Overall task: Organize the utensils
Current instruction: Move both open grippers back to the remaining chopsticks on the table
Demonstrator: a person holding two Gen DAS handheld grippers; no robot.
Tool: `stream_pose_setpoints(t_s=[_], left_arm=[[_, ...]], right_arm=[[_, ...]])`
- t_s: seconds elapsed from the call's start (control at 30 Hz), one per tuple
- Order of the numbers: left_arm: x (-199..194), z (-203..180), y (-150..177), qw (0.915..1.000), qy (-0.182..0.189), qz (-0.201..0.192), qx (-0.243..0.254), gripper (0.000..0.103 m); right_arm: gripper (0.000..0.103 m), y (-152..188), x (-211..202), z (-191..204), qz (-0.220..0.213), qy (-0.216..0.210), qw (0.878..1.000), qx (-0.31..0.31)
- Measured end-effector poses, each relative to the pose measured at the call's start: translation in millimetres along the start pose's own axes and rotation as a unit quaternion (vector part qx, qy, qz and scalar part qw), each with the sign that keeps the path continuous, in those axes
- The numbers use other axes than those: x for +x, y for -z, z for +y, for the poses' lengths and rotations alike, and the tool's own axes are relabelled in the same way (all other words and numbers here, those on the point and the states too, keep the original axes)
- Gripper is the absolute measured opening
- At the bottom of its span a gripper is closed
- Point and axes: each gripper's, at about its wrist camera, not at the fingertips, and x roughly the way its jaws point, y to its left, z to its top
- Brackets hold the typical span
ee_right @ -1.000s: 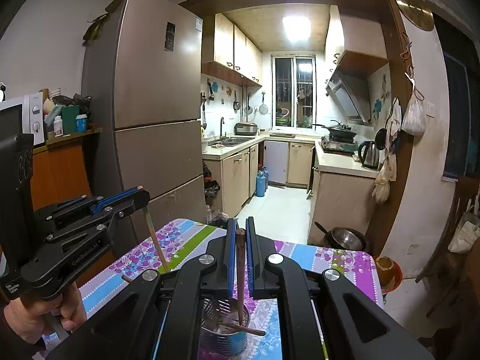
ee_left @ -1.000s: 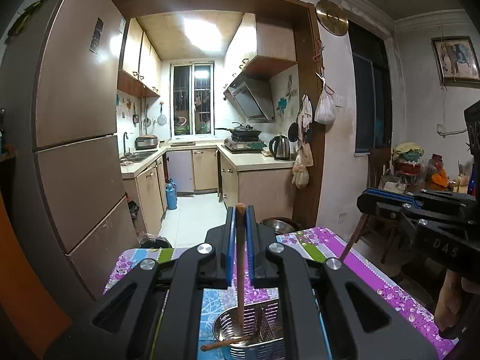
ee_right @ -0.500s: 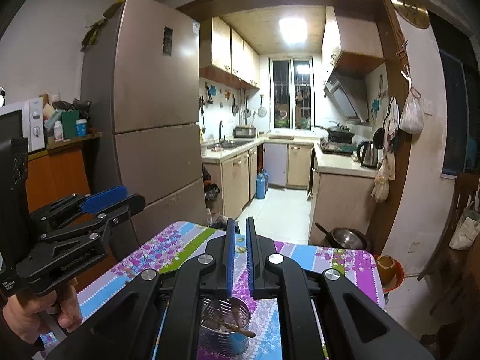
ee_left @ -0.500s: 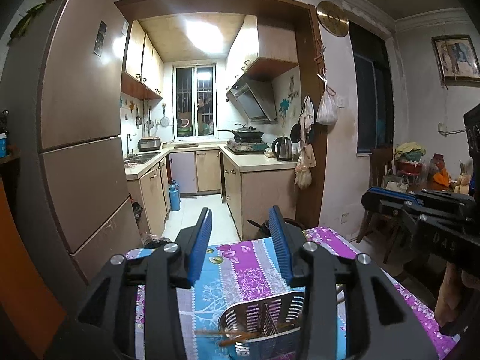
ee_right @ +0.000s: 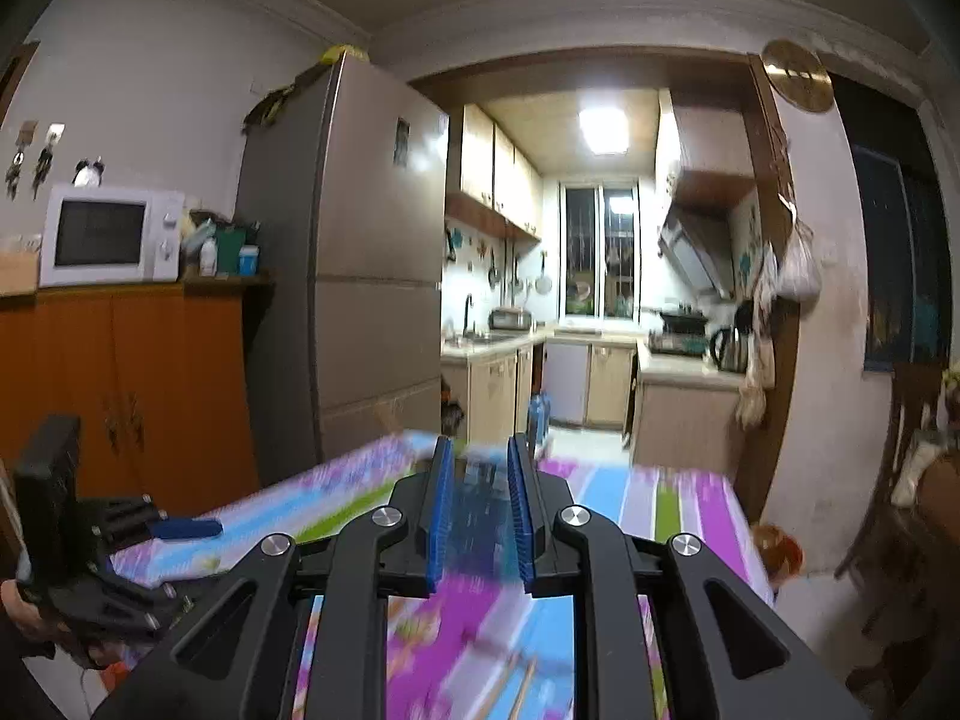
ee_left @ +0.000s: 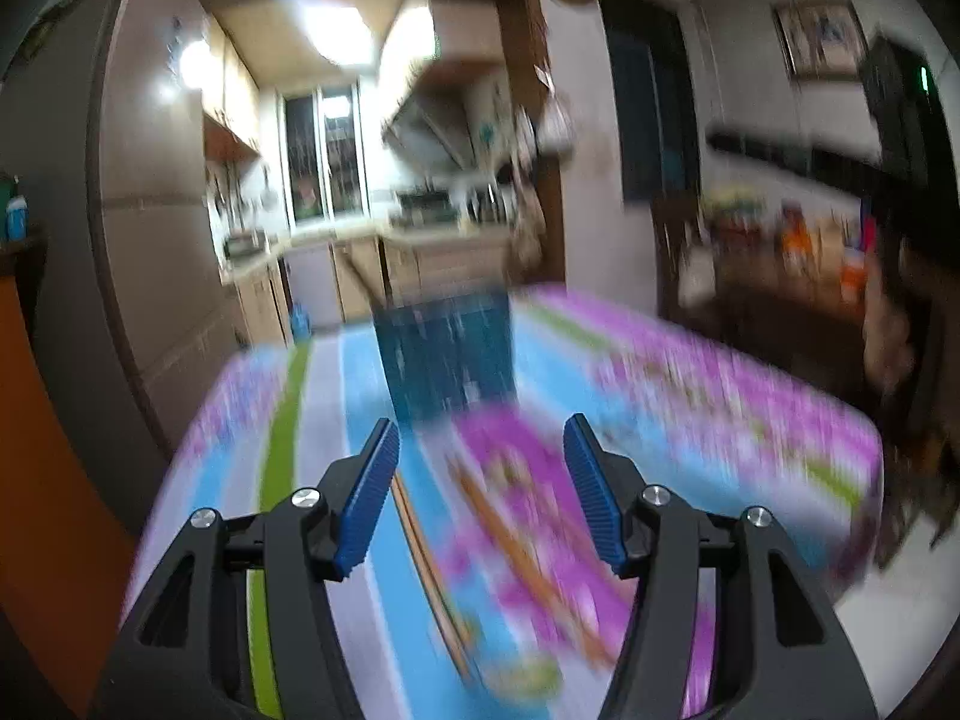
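We're between drops, going for more chopsticks (ee_left: 432, 546) lying on the tablecloth (ee_left: 690, 396) just in front of the holder (ee_left: 447, 354). Left gripper (ee_left: 480, 492) jaws apart and empty; right gripper (ee_right: 480, 516) slightly parted, empty. Both have just been opening after releasing chopsticks held earlier. Next: lower over one, clamp.

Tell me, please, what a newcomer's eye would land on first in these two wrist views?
Probably the bright striped floral tablecloth filling the foreground of both views, with blurred wooden chopsticks lying on it between the open left gripper. Next, the blue holder standing mid-table, then the tall fridge beside the lit kitchen doorway.
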Motion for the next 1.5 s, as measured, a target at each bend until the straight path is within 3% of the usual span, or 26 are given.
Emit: stream_pose_setpoints(t_s=[0.2,0.37,0.47,0.93,1.1,1.33,1.5], left_arm=[[0,-32,72,0.9969,0.037,0.060,-0.035,0.054],[13,-46,92,0.9954,0.036,0.078,-0.042,0.026],[21,-51,97,0.9948,0.039,0.085,-0.040,0.020],[28,-63,99,0.9960,0.028,0.074,-0.042,0.019],[36,-59,96,0.9964,0.007,0.071,-0.047,0.019],[37,-66,100,0.9977,-0.022,0.046,-0.044,0.019],[36,-67,102,0.9982,-0.028,0.034,-0.041,0.019]], right_arm=[[0.020,73,-42,5,0.050,0.021,0.998,0.035],[0.020,100,-50,4,0.075,0.026,0.995,0.054],[0.020,106,-52,6,0.078,0.028,0.995,0.052],[0.020,127,-43,5,0.098,0.025,0.992,0.071],[0.020,137,-46,8,0.100,0.020,0.991,0.081],[0.020,178,-48,50,0.138,0.017,0.988,0.062],[0.020,201,-36,69,0.158,0.041,0.985,0.050]])
